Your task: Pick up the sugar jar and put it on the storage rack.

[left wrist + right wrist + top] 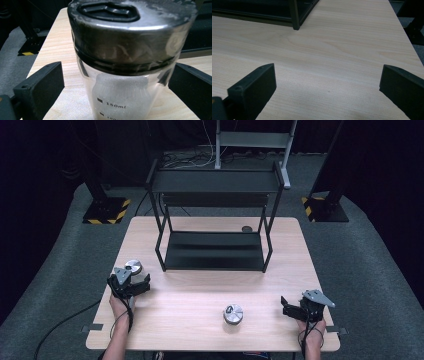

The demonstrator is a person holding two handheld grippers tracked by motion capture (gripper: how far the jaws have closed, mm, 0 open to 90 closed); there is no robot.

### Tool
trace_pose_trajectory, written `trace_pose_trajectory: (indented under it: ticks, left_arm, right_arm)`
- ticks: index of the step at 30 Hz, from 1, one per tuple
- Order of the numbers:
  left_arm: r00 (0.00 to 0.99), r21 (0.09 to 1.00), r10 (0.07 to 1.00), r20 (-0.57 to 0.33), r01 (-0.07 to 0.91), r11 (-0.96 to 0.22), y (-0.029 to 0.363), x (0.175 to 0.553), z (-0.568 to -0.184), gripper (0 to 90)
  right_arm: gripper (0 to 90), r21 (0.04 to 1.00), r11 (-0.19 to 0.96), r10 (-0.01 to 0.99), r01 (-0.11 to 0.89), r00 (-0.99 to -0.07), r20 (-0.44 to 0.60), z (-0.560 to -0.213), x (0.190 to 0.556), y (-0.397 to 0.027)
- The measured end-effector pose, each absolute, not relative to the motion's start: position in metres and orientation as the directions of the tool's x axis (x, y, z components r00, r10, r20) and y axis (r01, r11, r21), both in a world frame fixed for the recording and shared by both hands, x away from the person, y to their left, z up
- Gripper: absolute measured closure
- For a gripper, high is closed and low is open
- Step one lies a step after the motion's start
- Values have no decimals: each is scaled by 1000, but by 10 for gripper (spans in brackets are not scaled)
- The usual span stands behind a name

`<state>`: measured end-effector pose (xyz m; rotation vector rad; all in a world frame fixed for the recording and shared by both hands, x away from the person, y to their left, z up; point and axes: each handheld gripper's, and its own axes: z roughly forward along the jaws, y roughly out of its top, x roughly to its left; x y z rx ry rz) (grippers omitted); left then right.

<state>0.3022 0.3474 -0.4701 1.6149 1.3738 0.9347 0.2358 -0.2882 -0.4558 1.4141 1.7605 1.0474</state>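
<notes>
Two jars stand on my table (210,285) from above: one (133,268) at the left gripper (134,281), the other (233,313) near the front edge, well apart from the right gripper (290,307), with a black rack (215,215) behind. My left gripper view has the lidded jar (125,62) upright between spread jaws, gaps either side, nothing clenched. My right gripper view shows jaws released over bare wood (332,57), rack leg (294,15) beyond.
</notes>
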Motion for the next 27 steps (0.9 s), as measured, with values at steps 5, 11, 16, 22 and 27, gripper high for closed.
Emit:
trace_pose_trajectory:
  ticks: [5, 11, 16, 22, 27]
  left_arm:
    - [133, 914, 990, 35, 398, -86, 346, 304, -470, 0]
    - [138, 912, 990, 34, 400, -87, 346, 306, -470, 0]
    - [147, 913, 989, 31, 398, -88, 346, 309, -470, 0]
    - [142, 907, 989, 39, 410, -95, 343, 312, -468, 23]
    - [130, 903, 991, 22, 423, -76, 344, 314, -467, 167]
  right_arm:
    - [0, 880, 103, 976, 464, -216, 0, -456, 236, -288]
    - [0, 881, 104, 976, 461, -217, -1, -456, 235, -288]
    - [0, 879, 113, 976, 464, -220, -10, -456, 236, -287]
    - [0, 877, 119, 975, 465, -221, -15, -455, 236, -287]
    - [0, 877, 118, 975, 465, -221, -14, -455, 236, -287]
